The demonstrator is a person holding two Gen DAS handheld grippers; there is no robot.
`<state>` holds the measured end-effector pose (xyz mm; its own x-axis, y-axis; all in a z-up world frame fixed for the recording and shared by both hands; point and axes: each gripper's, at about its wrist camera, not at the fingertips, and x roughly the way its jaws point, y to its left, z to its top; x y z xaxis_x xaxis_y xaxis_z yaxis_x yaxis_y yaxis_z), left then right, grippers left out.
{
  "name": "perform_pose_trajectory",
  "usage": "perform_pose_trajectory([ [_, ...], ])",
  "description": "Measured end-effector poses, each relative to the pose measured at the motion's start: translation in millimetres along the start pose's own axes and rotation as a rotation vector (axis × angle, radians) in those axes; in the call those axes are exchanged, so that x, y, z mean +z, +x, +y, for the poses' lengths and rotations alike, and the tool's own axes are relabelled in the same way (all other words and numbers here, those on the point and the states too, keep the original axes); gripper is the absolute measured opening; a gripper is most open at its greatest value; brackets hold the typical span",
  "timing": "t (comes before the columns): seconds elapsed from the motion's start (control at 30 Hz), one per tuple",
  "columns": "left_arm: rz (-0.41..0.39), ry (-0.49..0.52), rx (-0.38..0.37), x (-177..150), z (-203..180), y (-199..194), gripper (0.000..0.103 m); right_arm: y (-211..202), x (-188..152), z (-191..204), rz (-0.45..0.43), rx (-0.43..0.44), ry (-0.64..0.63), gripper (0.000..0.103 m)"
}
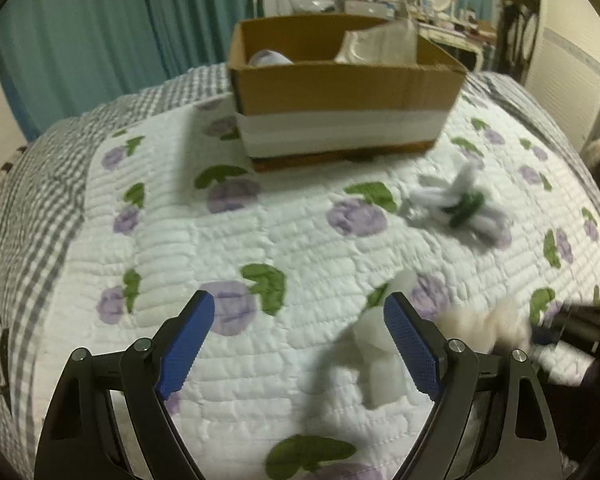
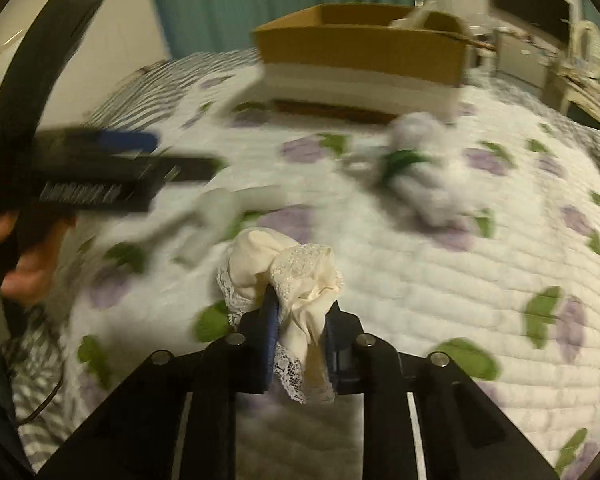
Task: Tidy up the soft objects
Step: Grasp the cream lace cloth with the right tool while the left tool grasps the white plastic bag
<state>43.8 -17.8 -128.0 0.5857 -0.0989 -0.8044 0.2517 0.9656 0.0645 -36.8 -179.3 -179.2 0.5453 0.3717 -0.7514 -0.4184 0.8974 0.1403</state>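
My right gripper (image 2: 300, 312) is shut on a cream lace cloth (image 2: 296, 276) and holds it above the quilt. The same cloth shows blurred at the right edge of the left wrist view (image 1: 488, 324). My left gripper (image 1: 300, 320) is open and empty over the quilt, and it shows at the left of the right wrist view (image 2: 132, 160). A white foam piece (image 1: 374, 340) lies beside its right finger. A white and green yarn bundle (image 1: 460, 204) lies further right, also in the right wrist view (image 2: 416, 168). The cardboard box (image 1: 340, 88) stands at the back with white soft items inside.
The quilt (image 1: 228, 240) with purple flowers covers the bed; a grey checked sheet (image 1: 32, 200) runs along the left. Teal curtain (image 1: 100, 32) behind, cluttered dresser (image 1: 440, 8) at the back right. A hand (image 2: 28, 264) holds the left gripper.
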Motion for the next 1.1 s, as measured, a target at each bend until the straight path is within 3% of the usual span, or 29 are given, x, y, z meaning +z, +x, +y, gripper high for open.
perform_pose_trajectory([
  [0.17, 0.042, 0.059, -0.038, -7, -18, 11, 0.087, -13, 1, -34, -0.044, -0.116, 0.086, 0.018],
  [0.3, 0.016, 0.080, -0.049, -14, -26, 17, 0.087, -20, 3, -57, -0.044, -0.163, 0.156, 0.018],
  [0.33, 0.020, 0.079, -0.048, -17, -27, 21, 0.083, -21, 3, -61, -0.043, -0.161, 0.167, 0.018],
  [0.37, 0.037, 0.073, -0.055, -19, -27, 26, 0.065, -20, 3, -63, -0.041, -0.157, 0.174, 0.018],
  [0.43, 0.051, 0.065, -0.071, -23, -27, 32, 0.057, -19, 4, -60, -0.040, -0.156, 0.172, 0.018],
  [0.57, -0.014, 0.086, -0.097, -27, -29, 25, 0.029, -20, 6, -52, -0.049, -0.149, 0.145, 0.018],
  [0.67, -0.059, 0.067, -0.121, -30, -22, 16, 0.026, -19, 7, -43, -0.059, -0.146, 0.130, 0.018],
  [1.1, -0.168, 0.060, -0.073, -17, -1, -34, 0.026, -45, 24, -13, -0.125, -0.159, 0.082, 0.018],
])
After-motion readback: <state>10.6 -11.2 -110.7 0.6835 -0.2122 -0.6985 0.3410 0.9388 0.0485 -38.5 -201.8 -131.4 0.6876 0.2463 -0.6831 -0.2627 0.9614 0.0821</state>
